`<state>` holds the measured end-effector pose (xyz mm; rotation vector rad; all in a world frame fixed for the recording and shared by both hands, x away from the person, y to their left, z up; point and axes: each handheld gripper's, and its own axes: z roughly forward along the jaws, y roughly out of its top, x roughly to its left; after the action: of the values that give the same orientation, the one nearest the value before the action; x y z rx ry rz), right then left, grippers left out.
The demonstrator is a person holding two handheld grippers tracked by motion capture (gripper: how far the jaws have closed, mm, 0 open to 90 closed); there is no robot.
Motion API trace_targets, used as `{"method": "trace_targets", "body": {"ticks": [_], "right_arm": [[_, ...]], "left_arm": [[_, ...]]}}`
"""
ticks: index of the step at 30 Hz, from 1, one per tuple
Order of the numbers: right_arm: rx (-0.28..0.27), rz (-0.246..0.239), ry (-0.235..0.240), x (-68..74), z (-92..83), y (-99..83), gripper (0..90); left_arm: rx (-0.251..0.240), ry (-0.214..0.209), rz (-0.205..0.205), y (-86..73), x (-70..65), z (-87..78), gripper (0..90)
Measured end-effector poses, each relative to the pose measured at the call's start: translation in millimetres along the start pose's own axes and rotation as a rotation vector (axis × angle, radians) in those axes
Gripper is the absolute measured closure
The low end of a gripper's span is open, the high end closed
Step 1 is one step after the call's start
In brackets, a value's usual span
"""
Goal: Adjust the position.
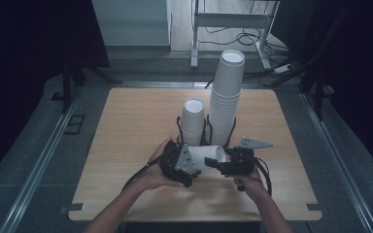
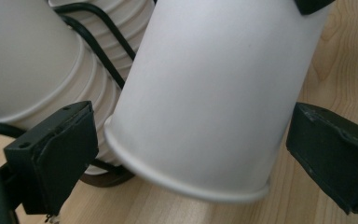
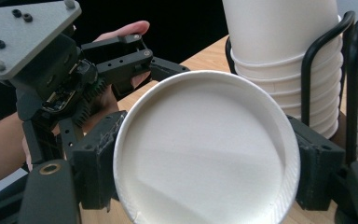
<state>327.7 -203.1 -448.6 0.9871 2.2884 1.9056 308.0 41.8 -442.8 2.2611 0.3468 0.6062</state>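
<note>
- High view: a white paper cup (image 1: 208,156) lies sideways between the left gripper (image 1: 194,164) and right gripper (image 1: 212,166), just before two cup stacks.
- Left gripper view: jaws stand apart beside the cup, not pressing.
- Right gripper view: jaws clamp the rim, seemingly to take it over.

I'm seeing the paper cup (image 2: 209,93) running off the top edge of the left gripper view, hiding part of the stacked cups (image 2: 98,93) behind it. In the right gripper view, its rim is covering my right gripper's pads.
</note>
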Motion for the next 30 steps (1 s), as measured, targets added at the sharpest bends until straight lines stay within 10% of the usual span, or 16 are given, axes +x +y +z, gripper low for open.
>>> {"method": "trace_targets", "body": {"ticks": [30], "right_arm": [[0.063,-0.032,-0.012,5.7,10.5,3.4,15.0]], "left_arm": [[0.040,-0.003,0.093,1.9,-4.9,11.6,14.1]]}}
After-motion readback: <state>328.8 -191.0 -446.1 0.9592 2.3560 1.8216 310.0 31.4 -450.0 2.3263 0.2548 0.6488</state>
